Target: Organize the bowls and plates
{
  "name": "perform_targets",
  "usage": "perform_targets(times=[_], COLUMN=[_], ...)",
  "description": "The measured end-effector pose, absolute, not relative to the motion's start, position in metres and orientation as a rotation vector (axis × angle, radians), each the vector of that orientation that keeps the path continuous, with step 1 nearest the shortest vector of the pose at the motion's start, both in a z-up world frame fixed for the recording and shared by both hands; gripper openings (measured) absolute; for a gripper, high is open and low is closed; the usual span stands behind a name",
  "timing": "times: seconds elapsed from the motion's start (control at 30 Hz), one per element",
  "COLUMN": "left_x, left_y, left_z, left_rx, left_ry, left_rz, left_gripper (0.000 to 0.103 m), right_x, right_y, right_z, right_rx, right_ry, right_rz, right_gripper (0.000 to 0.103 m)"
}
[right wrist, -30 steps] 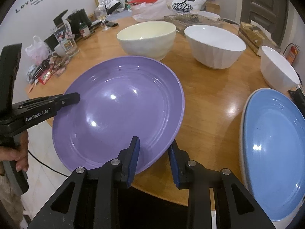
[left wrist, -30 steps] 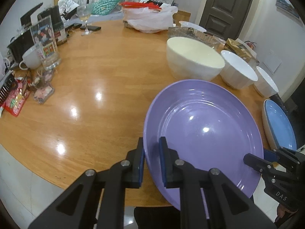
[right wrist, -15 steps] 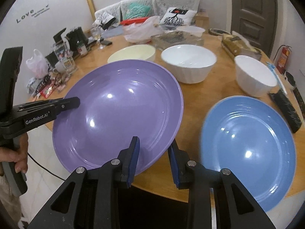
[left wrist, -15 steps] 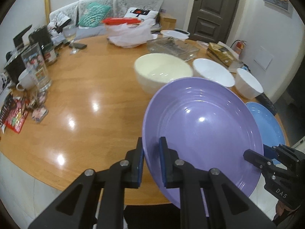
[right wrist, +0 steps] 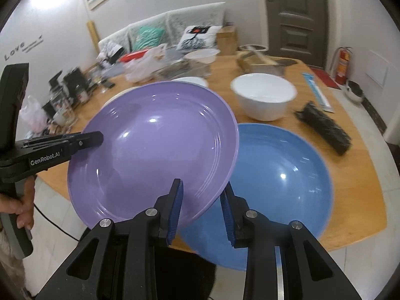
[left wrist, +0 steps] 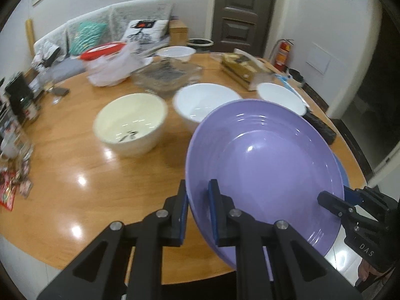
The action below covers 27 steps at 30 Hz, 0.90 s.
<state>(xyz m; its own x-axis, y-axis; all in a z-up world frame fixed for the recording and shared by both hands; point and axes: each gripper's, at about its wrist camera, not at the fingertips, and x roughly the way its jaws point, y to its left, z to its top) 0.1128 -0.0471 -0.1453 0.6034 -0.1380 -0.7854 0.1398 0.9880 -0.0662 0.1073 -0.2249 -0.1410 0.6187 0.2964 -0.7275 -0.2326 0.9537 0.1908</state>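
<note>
A large purple plate [left wrist: 265, 165] [right wrist: 155, 145] hangs tilted above the round wooden table [left wrist: 75, 200]. My left gripper [left wrist: 198, 183] is shut on its left rim, and my right gripper [right wrist: 201, 186] is shut on its near right rim. Each gripper shows in the other's view: the right gripper [left wrist: 325, 197] and the left gripper [right wrist: 97, 138]. A blue plate [right wrist: 275, 175] lies flat on the table, partly under the purple plate's right edge. Behind stand a cream bowl [left wrist: 130, 122], a white bowl [left wrist: 205, 105] and a smaller white bowl [right wrist: 262, 97].
A black packet [right wrist: 322, 127] lies right of the blue plate. A glass dish [left wrist: 167, 75], a plastic bag [left wrist: 107, 72] and a box [left wrist: 240, 67] crowd the far side. Jars, cups and snack packets [left wrist: 15, 135] line the left edge. A person's hand [right wrist: 22, 200] holds the left tool.
Both grippers carried the purple plate right and upward, still gripping its rim. The blue plate has come into full view beneath its right side, and the bowls now sit farther off.
</note>
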Motion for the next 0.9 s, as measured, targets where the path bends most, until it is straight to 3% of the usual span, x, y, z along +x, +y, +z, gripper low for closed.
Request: perform_targets(times=[0.37, 0.9], left_x=[0.132, 0.133], left_y=[-0.140, -0.162], left_z=[-0.168, -0.185], left_rx=[0.093, 0.215], left_ry=[0.980, 0.996], left_rz=[-0.289, -0.272], left_gripper=[0.014, 0.017], right_x=[0.096, 0.100], right_y=[-0.306, -0.316], right_z=[-0.151, -0.164], right_rx=[0.159, 0.135], right_ry=[0.855, 0.892], right_rz=[0.151, 0.139], right_gripper=[0.025, 0.027])
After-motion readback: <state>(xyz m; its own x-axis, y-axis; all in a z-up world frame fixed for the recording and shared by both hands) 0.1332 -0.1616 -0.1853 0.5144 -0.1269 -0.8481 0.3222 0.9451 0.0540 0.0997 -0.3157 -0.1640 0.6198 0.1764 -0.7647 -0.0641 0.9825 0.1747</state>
